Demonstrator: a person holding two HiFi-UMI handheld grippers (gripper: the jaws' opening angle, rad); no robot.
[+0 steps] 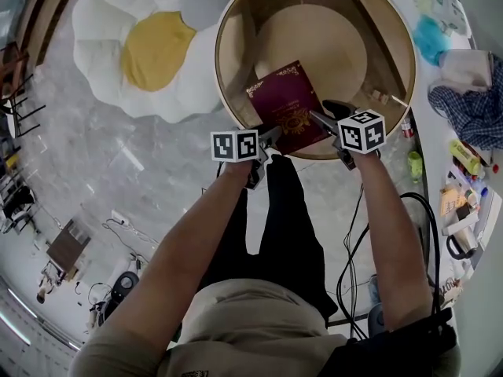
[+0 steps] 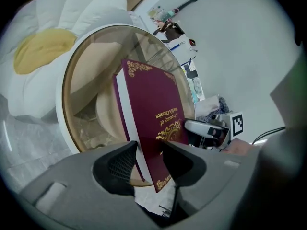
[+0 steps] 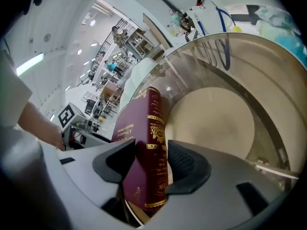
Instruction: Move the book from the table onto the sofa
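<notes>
A maroon book (image 1: 287,104) with gold print lies on the round glass table (image 1: 228,22), its near corner over the table's rim. My left gripper (image 1: 271,136) stands at the book's near left edge. In the left gripper view the book (image 2: 153,109) runs between the jaws of the left gripper (image 2: 148,162), and the pads are spread and not pressing. My right gripper (image 1: 322,116) is at the near right edge. In the right gripper view the book's spine (image 3: 151,143) stands between the wide jaws of the right gripper (image 3: 148,164), with a gap beside it.
A white flower-shaped cushion (image 1: 149,53) with a yellow centre lies on the floor left of the table. A white counter at the right carries a plaid cloth (image 1: 471,108), bottles and clutter. Cables (image 1: 354,250) trail on the floor by the person's legs.
</notes>
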